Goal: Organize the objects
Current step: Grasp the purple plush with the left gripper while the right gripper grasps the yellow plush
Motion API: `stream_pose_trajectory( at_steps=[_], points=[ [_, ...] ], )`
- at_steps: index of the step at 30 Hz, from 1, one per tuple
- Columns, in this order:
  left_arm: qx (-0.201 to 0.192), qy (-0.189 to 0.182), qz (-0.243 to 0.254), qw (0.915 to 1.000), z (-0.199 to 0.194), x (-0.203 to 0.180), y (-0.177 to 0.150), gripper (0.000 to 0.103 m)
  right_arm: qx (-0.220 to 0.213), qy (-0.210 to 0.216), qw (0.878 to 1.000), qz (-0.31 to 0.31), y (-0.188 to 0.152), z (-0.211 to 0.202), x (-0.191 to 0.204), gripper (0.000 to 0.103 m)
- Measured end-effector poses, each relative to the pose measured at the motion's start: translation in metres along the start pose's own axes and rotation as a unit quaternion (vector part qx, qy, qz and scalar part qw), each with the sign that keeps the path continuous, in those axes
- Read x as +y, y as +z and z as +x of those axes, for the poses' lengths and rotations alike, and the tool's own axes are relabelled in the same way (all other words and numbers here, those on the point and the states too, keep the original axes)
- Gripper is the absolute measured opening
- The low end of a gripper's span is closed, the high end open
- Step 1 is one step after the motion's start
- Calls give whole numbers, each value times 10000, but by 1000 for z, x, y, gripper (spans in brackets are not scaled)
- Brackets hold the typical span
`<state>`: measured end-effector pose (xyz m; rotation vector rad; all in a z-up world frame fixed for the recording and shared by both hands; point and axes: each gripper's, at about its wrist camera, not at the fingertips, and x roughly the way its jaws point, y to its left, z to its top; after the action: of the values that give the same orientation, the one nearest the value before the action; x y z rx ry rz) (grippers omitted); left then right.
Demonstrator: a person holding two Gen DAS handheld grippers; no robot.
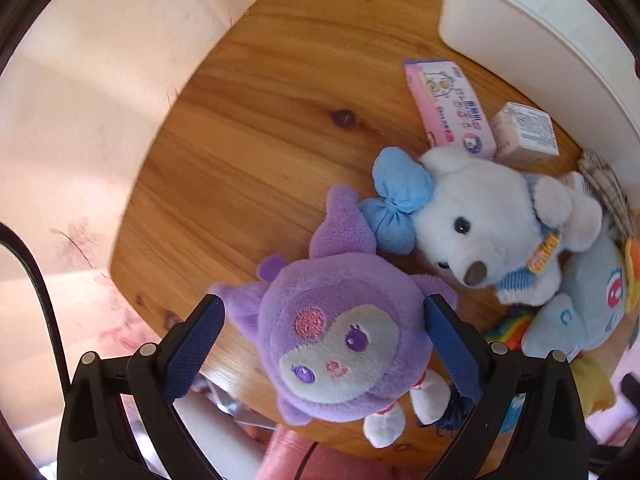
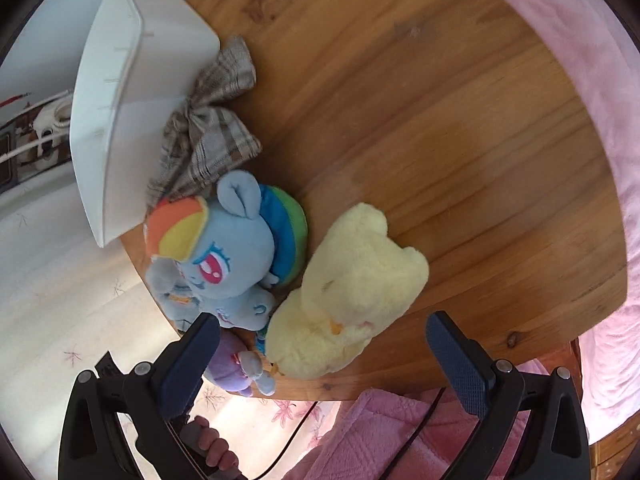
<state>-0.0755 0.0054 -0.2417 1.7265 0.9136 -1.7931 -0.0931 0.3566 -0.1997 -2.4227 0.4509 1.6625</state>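
Note:
A purple plush lies near the front edge of the round wooden table. My left gripper is open, its jaws on either side of the plush's head, not closed on it. Behind it lie a white bear with a blue bow and a blue rainbow pony plush. In the right wrist view the pony and a yellow plush lie by the table edge. My right gripper is open and empty above the yellow plush's near end. A bit of the purple plush shows there.
A white plastic bin stands at the table's far side, also in the right wrist view. A pink packet and a small box lie near it. A plaid bow leans on the bin. Pink bedding borders the table.

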Motion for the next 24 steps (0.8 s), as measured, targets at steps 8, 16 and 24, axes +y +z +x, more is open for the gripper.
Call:
stream_pose_trajectory(
  at_steps=[8,16,24],
  points=[
    [230,-235,-49,9994,15,4,12,99,23,-57,10000,59,-1,18,-5,100],
    [249,-140,197,9994,19,-2,22,98,61,16,9999,158,-1,30,-16,83],
    [162,163,482,9986,22,-12,30,81,-3,184,9998,98,-5,25,-18,67]
  ],
)
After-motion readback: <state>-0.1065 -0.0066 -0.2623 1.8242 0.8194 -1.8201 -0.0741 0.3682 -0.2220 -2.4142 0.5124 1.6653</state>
